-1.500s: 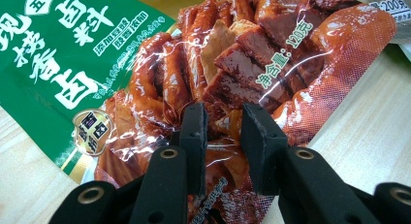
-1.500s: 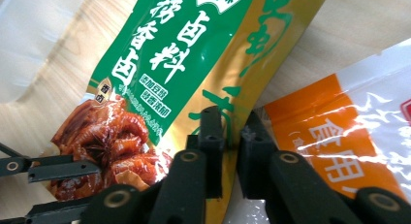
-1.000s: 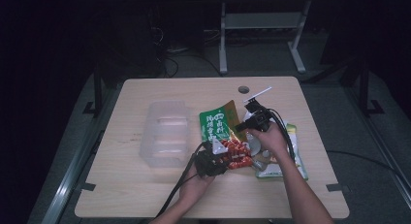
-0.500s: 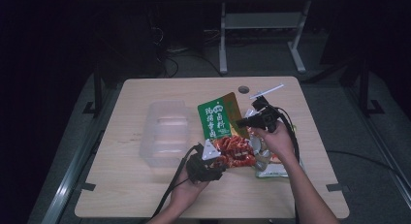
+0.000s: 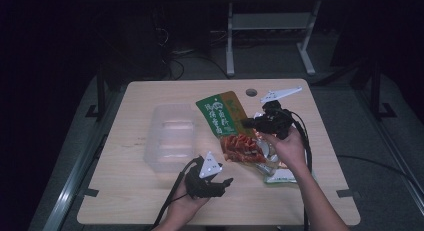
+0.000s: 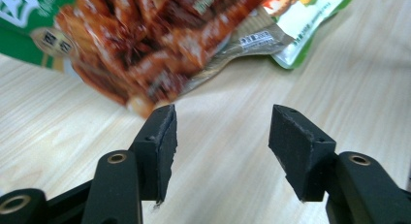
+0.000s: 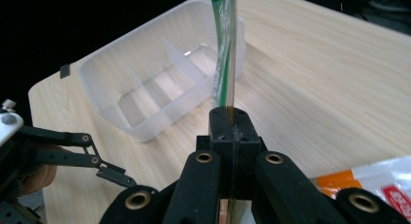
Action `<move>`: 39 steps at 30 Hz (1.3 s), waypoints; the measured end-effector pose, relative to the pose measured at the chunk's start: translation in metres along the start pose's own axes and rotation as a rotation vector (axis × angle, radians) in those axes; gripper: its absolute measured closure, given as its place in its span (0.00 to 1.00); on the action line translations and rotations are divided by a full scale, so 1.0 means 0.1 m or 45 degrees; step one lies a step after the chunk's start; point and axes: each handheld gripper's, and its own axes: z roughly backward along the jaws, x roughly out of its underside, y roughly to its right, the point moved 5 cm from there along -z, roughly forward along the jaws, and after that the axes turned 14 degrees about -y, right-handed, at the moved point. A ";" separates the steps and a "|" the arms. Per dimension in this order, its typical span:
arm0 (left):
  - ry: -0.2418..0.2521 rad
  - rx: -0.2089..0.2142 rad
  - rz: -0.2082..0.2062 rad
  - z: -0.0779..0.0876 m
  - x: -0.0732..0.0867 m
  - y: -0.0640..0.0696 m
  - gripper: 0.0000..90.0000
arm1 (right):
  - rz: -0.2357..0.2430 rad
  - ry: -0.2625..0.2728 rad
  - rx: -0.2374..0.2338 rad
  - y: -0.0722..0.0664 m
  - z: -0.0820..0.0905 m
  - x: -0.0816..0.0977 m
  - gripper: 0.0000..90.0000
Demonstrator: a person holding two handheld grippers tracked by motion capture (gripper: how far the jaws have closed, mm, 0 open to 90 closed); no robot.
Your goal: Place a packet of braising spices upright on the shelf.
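A person sat at a pale wooden table (image 5: 150,201) with a two-jaw gripper in each hand. The right gripper (image 5: 245,123) was raised above the table's right half, its jaws clamped tight on the edge of a green snack packet (image 5: 220,113); in the right gripper view the packet (image 7: 225,44) rose edge-on straight up from the closed jaws. The packet hung clear of the tabletop, its green printed upper part toward the far side and its red lower part, showing the food inside, toward the person. Under it, on the table near the right hand, lay more snack packets (image 5: 277,173), one with a light green edge. The left gripper (image 5: 225,182) hovered low near the front edge, just beside the held packet's red end; its jaws had just been opening and stood apart with nothing between them. A clear plastic divided container (image 5: 167,141) sat empty to the left of the packets.
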 end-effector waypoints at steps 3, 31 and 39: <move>0.001 0.009 -0.008 0.02 0.04 0.02 0.45 | 0.037 0.011 0.024 -0.05 0.02 -0.04 1.00; 0.040 0.054 0.014 0.11 0.25 -0.02 0.42 | 0.119 0.136 -0.010 -0.29 0.01 -0.45 1.00; 0.056 0.077 0.021 0.11 0.25 0.01 0.42 | 0.137 0.164 -0.025 -0.33 -0.03 -0.63 1.00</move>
